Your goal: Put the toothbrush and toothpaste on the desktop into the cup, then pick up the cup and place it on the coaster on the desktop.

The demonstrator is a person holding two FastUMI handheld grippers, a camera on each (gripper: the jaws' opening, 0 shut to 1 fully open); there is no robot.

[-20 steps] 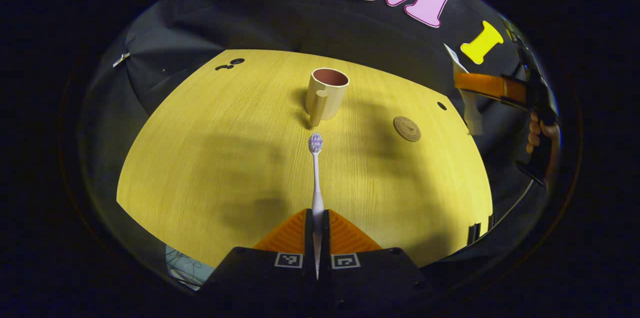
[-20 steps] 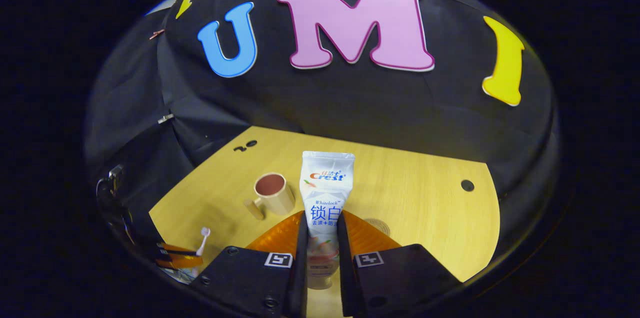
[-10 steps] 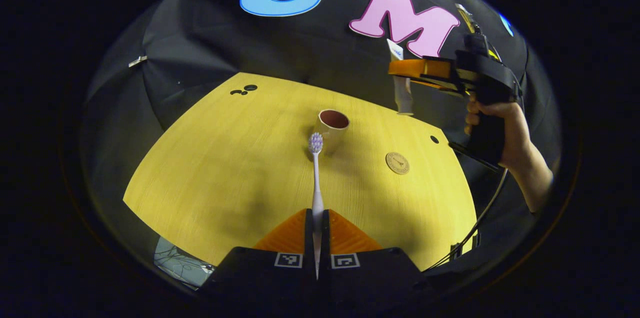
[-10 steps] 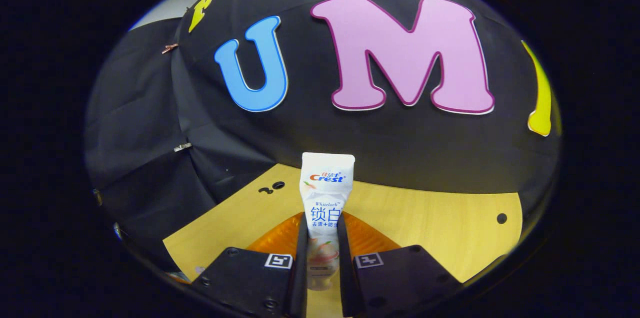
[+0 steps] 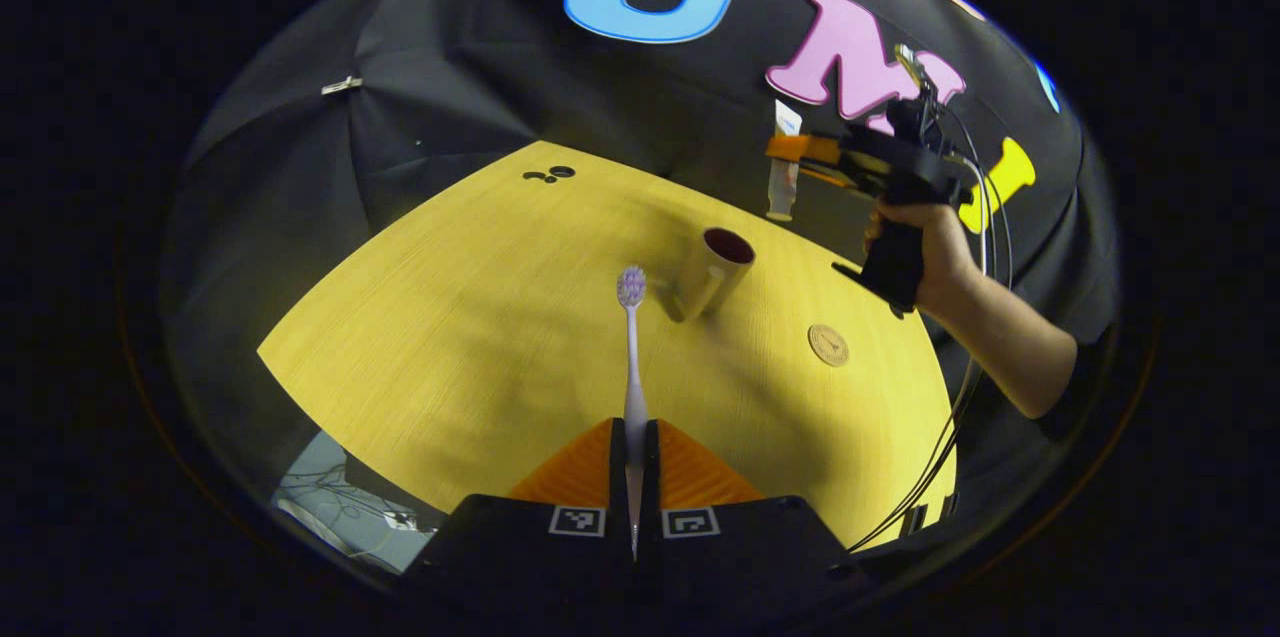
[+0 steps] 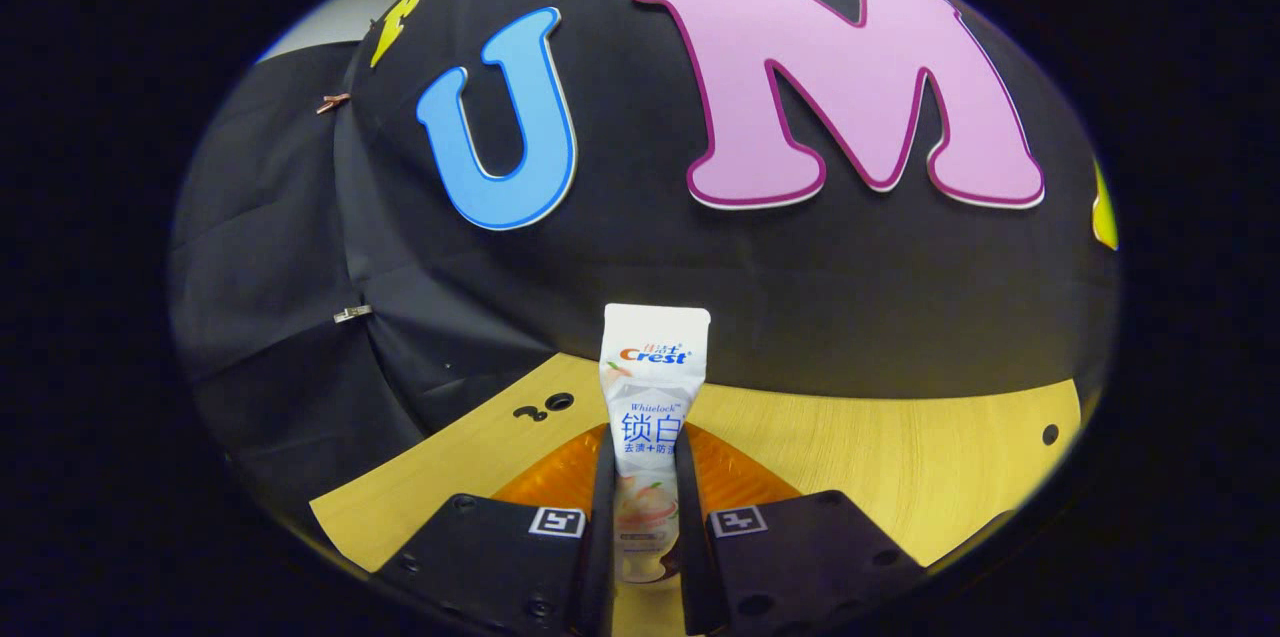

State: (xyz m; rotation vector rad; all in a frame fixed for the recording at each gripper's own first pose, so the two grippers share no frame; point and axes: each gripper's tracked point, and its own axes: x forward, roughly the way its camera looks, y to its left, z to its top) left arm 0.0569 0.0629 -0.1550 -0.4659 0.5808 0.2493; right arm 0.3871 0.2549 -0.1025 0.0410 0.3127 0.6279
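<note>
Two grippers, each clamped on one item. Left gripper (image 5: 634,447): both fingers pressed on the lower handle of the toothbrush (image 5: 632,347), which sticks straight out ahead, bristle head up and clear of the desktop (image 5: 450,337).

Beyond the bristles in the left gripper view, the cup (image 5: 712,269) stands on the desktop with its open mouth showing and its handle toward the camera. It now sits right of the brush head and leans in the picture; half a second ago it was directly behind the head, so this camera has swung left. The coaster (image 5: 828,344) lies flat to the right of the cup, apart from it.

Farther off in the same view, a hand (image 5: 925,247) holds the right gripper (image 5: 790,149) up in the air, above and just right of the cup's mouth. The toothpaste (image 5: 783,162) hangs from it with the cap end down. Compared with half a second ago it reads smaller and farther away.

Right gripper (image 6: 645,487) in its own view: fingers squeezing the toothpaste (image 6: 652,397) near the cap, flat crimped end pointing away. Less desktop (image 6: 900,457) shows than a second ago.
</note>
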